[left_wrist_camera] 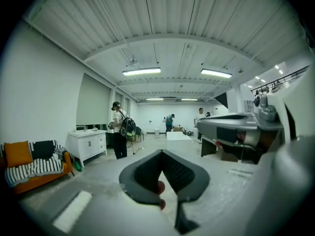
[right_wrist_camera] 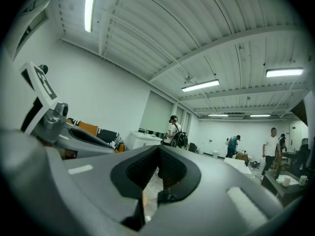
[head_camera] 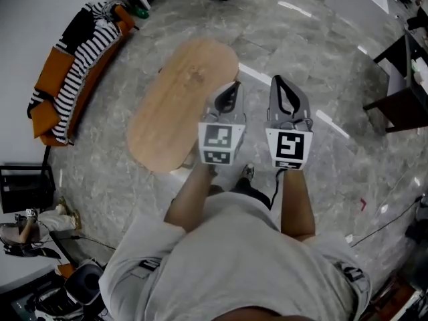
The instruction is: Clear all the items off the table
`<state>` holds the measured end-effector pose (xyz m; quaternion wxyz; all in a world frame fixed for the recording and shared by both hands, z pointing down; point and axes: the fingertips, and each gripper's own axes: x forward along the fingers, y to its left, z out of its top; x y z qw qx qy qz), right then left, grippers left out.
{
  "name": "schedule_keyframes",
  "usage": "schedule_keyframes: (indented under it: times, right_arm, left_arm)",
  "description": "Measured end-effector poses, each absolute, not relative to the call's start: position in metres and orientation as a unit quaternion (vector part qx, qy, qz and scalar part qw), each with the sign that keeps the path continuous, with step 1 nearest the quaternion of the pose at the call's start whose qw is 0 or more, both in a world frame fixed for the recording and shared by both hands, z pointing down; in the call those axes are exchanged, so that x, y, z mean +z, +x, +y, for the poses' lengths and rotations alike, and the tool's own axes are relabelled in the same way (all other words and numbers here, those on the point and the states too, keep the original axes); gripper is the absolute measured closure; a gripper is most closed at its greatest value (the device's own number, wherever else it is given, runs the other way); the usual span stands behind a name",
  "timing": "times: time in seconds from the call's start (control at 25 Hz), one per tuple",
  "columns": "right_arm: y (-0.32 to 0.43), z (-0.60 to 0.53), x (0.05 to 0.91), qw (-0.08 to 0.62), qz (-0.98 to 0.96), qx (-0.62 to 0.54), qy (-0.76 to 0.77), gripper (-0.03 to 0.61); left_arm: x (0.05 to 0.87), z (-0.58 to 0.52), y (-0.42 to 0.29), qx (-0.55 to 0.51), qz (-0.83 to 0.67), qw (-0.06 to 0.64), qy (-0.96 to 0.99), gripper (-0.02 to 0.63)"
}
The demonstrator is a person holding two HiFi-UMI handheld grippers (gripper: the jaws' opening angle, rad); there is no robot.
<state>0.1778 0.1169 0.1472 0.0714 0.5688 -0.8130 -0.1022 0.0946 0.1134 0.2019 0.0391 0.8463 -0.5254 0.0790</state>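
I am logging the table as one long oval top in light wood, with fine grain and a faint darker patch toward its far end. It is lying diagonally in the head view, running from near left to far right, and sitting level over the grey marbled floor. Its near right rim is passing under the left gripper.

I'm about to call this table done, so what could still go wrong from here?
The table looks bare, but the left gripper hides part of its near edge, so an item there might be missed. Both gripper views face away from it, so neither can confirm. A cable lies to the person's right and could be a trip hazard.
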Motion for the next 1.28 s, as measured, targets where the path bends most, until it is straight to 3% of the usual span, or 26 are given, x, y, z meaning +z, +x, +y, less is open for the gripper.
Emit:
schedule_keyframes:
  times: [0.8, 1.08, 1.28]
  right_arm:
    - [0.153, -0.029, 0.172, 0.098, -0.825, -0.09, 0.549, 0.572]
    - [0.1, -0.088, 0.192, 0.126, -0.841, -0.083, 0.52, 0.572]
    - [0.014, -0.111, 0.234, 0.157, -0.86, -0.069, 0.481, 0.572]
  left_arm:
    - [0.218, -0.034, 0.057, 0.085, -0.552, 0.054, 0.828, 0.592]
    - [0.235, -0.081, -0.008, 0.078, -0.579, 0.085, 0.807, 0.594]
    - [0.282, -0.095, -0.081, 0.094, -0.564, 0.116, 0.812, 0.592]
